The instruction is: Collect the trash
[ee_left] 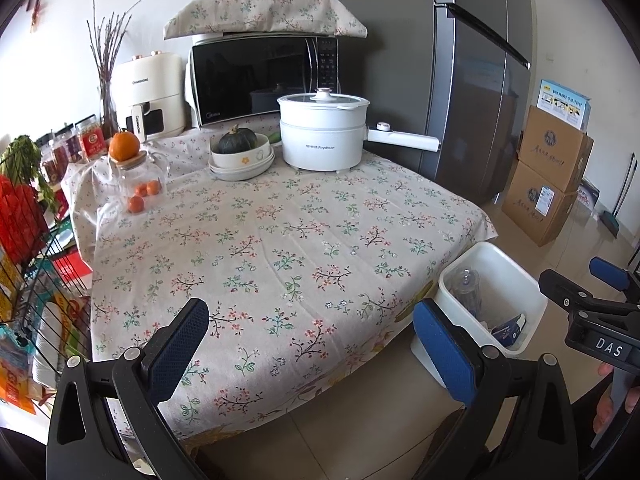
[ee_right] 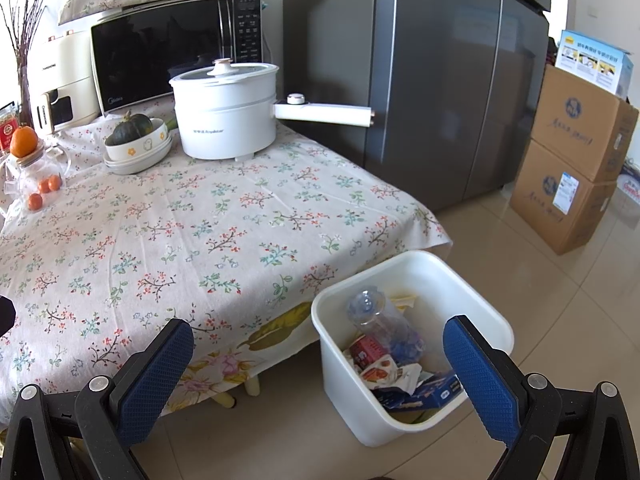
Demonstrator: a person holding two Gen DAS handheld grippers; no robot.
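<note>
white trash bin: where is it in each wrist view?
Left wrist view: white trash bin at lower right, on the floor by the table's near right corner, partly behind the left tongs' right pad.
Right wrist view: bin at lower centre-right, contents visible, clear plastic bottle on top.
Shared landmark: white electric pot on the floral tablecloth.

- A table (ee_right: 224, 216) under a floral cloth is taking up the middle of the room, its cloth hanging over the near edge.
- A dark grey fridge (ee_right: 440, 92) is standing against the back, just right of the table.
- Pale glossy floor tiles (ee_right: 560, 300) are catching daylight.
- Two cardboard boxes (ee_right: 576, 160) are sitting stacked on the floor by the right wall.
- A white wall (ee_left: 72, 40) is rising behind the table's left end.
- A wire rack (ee_left: 36, 264) is standing at the table's left side.
</note>
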